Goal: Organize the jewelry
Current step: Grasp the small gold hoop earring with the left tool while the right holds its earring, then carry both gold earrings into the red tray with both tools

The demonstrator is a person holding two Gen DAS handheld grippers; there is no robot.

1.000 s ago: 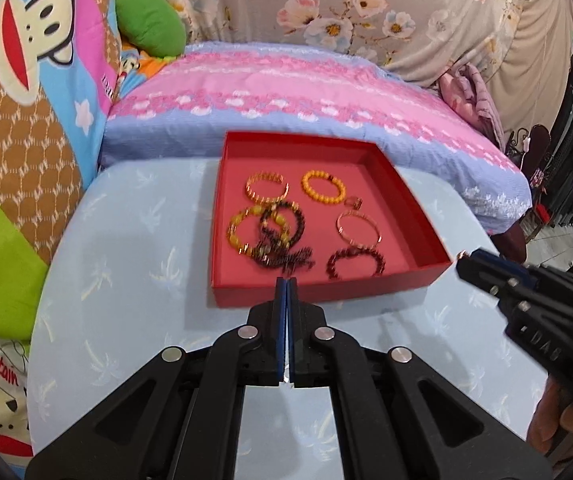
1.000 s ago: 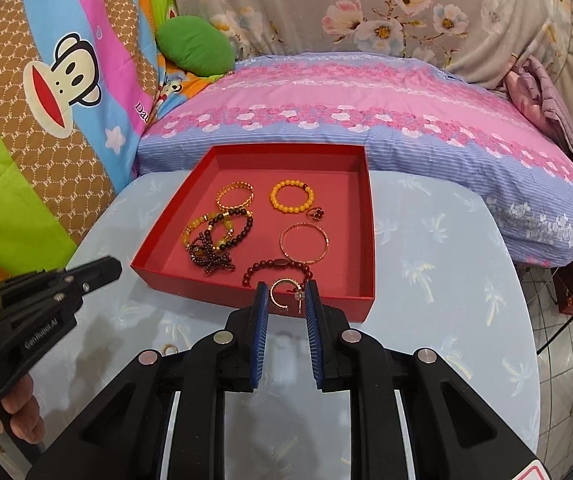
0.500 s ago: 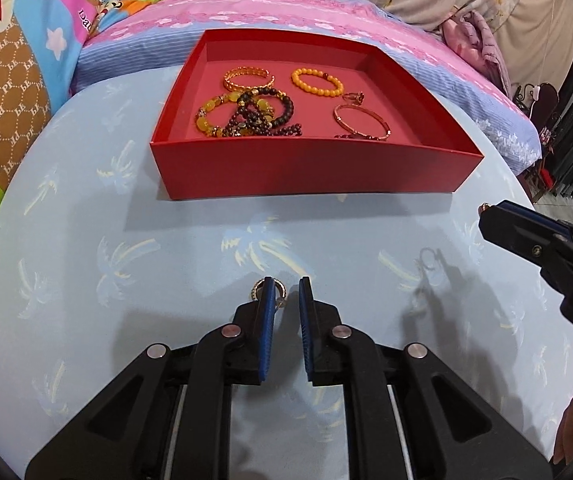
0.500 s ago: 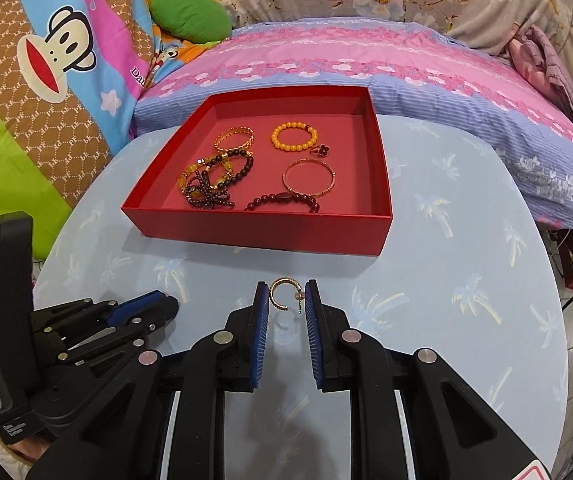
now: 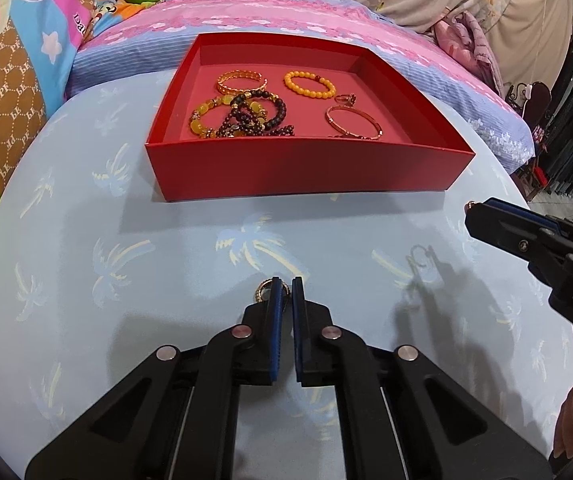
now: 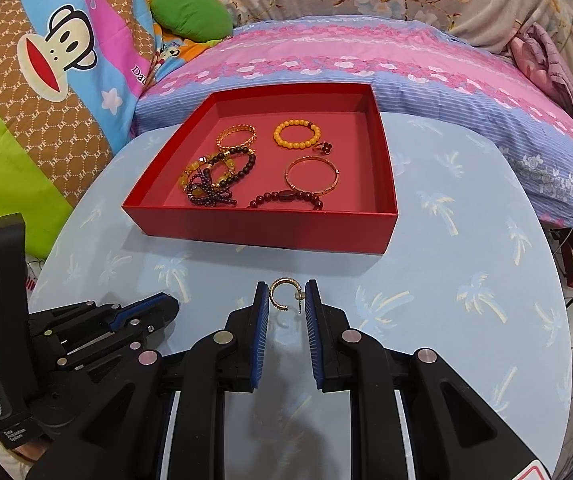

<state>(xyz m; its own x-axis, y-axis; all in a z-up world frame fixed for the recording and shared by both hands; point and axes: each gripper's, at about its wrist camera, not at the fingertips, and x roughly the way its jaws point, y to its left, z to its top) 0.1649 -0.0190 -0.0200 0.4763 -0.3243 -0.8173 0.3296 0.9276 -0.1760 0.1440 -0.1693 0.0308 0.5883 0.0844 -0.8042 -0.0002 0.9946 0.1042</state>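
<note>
A red tray (image 5: 306, 168) (image 6: 262, 228) holds several bracelets and a ring. My left gripper (image 5: 285, 286) is down at the blue tablecloth, its jaws nearly shut around a small gold ring (image 5: 264, 289) lying on the cloth; whether it grips the ring I cannot tell. My right gripper (image 6: 286, 294) is shut on a gold hoop earring (image 6: 282, 294), held between its fingertips above the cloth in front of the tray. The right gripper also shows at the right of the left wrist view (image 5: 526, 240), and the left gripper at the lower left of the right wrist view (image 6: 98, 320).
The round table (image 5: 86, 280) has a light blue palm-print cloth. Behind it lies a pink and blue bedspread (image 6: 346, 68), with a monkey-print blanket (image 6: 46, 60) and a green cushion (image 6: 190, 12) to the left. The table edge drops off at right.
The left gripper, shut a second ago, came down to the cloth, opened slightly, and has narrowed around the small ring. The right gripper pulled back from the tray, still holding the hoop earring.
</note>
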